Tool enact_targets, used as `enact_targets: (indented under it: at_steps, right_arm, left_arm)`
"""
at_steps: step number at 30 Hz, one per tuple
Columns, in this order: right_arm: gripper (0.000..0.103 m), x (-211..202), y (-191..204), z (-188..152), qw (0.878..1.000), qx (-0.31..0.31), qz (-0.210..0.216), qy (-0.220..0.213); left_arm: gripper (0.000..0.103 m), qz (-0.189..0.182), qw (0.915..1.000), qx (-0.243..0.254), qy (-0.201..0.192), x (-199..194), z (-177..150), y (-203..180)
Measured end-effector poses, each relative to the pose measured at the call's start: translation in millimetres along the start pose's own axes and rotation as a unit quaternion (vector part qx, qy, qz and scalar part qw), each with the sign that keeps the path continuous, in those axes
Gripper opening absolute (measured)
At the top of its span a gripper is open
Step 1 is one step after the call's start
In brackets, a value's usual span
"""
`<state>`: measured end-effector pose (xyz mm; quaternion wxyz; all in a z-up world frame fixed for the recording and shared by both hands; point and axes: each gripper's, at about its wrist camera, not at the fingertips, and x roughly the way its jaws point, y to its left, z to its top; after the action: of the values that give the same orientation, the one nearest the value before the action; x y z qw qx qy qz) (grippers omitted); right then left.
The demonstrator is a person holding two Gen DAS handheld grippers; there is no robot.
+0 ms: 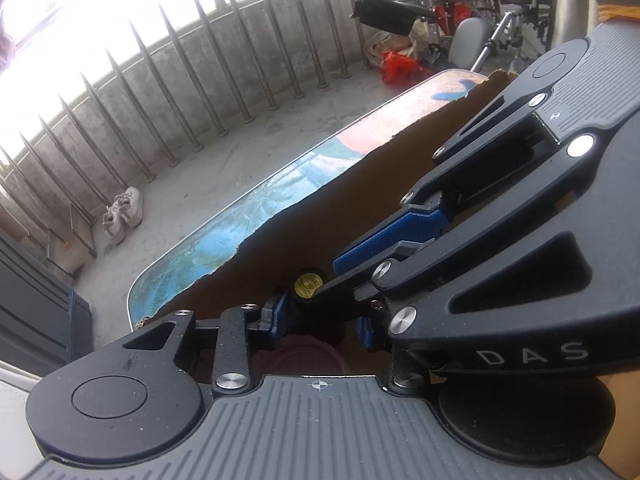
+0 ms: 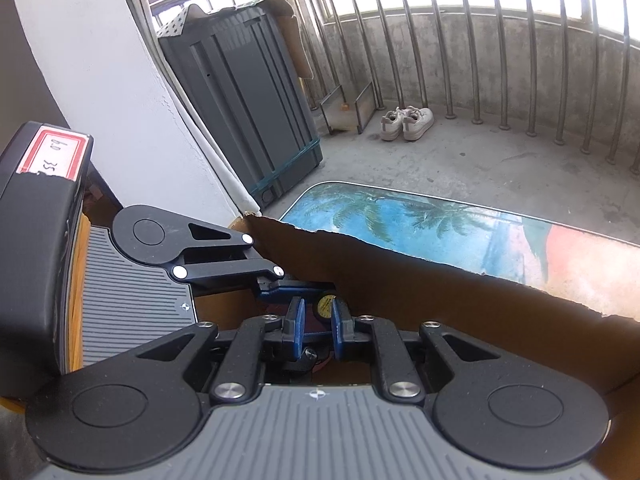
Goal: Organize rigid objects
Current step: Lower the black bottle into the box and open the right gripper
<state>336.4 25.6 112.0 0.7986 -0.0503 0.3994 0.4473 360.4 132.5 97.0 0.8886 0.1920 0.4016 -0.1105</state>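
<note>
Both grippers reach down into a brown cardboard box (image 1: 320,200) with a torn rim (image 2: 440,300). A small black cylinder with a yellow round label (image 1: 308,284) sits at the tips of my right gripper (image 1: 326,276). In the right wrist view the cylinder (image 2: 323,303) shows just past the blue pads (image 2: 298,328) of my right gripper (image 2: 317,326), which stands nearly closed on it. My left gripper (image 1: 320,324) is open, its pads apart over a dark reddish thing (image 1: 300,356) that is mostly hidden. From the left side it enters the right wrist view as the left gripper (image 2: 292,286).
The box rests on a table (image 1: 224,248) printed with palm trees (image 2: 400,216). On the concrete balcony floor lie white shoes (image 2: 406,122). A grey cabinet (image 2: 248,100) stands by the white wall. A wheelchair (image 1: 480,12) and red bags (image 1: 400,65) are near the metal railing (image 1: 180,92).
</note>
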Motion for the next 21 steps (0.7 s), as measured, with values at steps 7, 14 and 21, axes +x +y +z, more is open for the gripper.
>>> enact_targets:
  at_steps: [7,14,21]
  right_arm:
    - [0.018,-12.2,0.0,2.2,1.000,0.003,-0.001,-0.008]
    - [0.018,-45.9,1.3,0.0,1.000,0.013,0.000,-0.026]
    - [0.017,-129.1,11.0,-13.6,0.996,0.021,-0.010,-0.082]
  left_arm:
    - [0.043,0.011,0.9999,-0.002,-0.006,-8.5,5.9,-2.3]
    - [0.051,0.048,0.9979,0.003,-0.043,-60.0,1.4,-15.9]
    - [0.054,0.026,0.9905,-0.010,-0.135,-167.2,-34.4,-51.0]
